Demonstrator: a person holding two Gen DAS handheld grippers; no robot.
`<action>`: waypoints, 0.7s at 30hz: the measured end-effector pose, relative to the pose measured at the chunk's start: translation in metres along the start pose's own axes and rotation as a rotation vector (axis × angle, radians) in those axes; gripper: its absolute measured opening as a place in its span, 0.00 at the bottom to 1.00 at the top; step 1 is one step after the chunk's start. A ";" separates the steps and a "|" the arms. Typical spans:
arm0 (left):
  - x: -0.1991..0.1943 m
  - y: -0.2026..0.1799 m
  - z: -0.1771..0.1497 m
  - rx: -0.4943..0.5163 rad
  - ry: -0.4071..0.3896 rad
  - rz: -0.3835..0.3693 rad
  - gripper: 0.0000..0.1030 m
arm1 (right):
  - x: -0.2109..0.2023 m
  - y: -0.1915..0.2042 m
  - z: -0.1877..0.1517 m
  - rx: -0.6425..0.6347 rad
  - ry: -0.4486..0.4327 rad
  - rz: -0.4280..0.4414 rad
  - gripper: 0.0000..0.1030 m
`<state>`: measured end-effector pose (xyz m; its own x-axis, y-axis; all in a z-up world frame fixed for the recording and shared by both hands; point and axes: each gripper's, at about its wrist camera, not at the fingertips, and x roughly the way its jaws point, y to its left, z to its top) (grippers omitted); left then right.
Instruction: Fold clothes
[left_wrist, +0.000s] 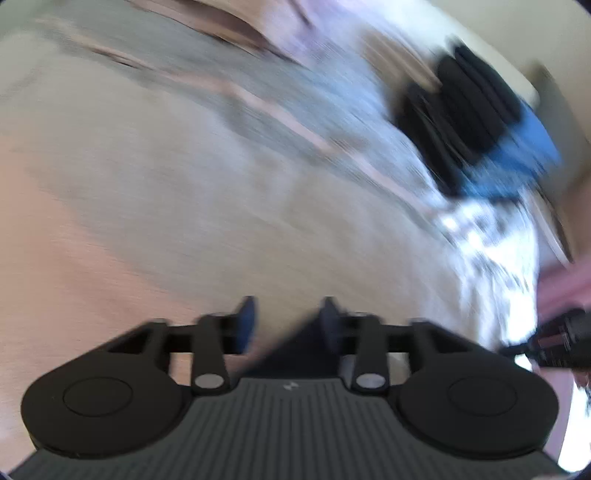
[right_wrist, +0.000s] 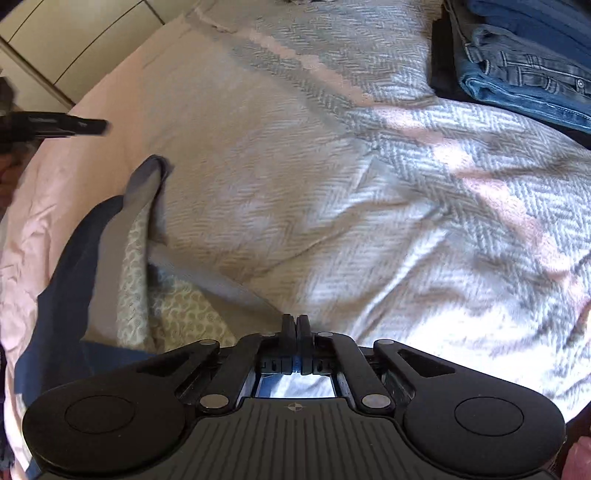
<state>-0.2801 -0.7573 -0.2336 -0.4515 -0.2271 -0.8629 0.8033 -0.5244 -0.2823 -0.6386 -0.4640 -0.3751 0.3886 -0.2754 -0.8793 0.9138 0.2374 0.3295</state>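
Observation:
A grey and navy garment (right_wrist: 110, 258) with a patterned lining lies crumpled on the bed at the lower left of the right wrist view. One grey edge of it runs up to my right gripper (right_wrist: 295, 325), whose fingers are pressed together, apparently on that edge. My left gripper (left_wrist: 288, 317) is open over the blanket, with nothing between its fingers; its view is heavily blurred. The left gripper's tip (right_wrist: 88, 126) also shows at the left edge of the right wrist view, above the garment.
A grey herringbone blanket (right_wrist: 369, 184) covers the bed over a pink sheet (right_wrist: 44, 229). Folded jeans (right_wrist: 517, 74) on dark clothes sit at the far right, and show as a blurred black and blue stack (left_wrist: 480, 129). White cupboard fronts (right_wrist: 74, 44) stand beyond the bed.

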 end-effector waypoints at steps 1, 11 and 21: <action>0.015 -0.009 0.001 0.031 0.043 0.007 0.45 | 0.000 0.003 0.001 -0.011 -0.006 0.000 0.00; 0.005 -0.025 0.000 0.028 0.074 -0.016 0.00 | 0.022 0.028 0.011 -0.161 0.006 0.049 0.76; -0.034 -0.021 0.023 -0.168 -0.040 0.051 0.00 | -0.028 -0.013 0.014 -0.018 -0.149 -0.072 0.00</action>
<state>-0.2904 -0.7578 -0.1887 -0.4213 -0.2841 -0.8613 0.8775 -0.3677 -0.3080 -0.6598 -0.4724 -0.3497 0.3367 -0.4270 -0.8392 0.9381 0.2287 0.2601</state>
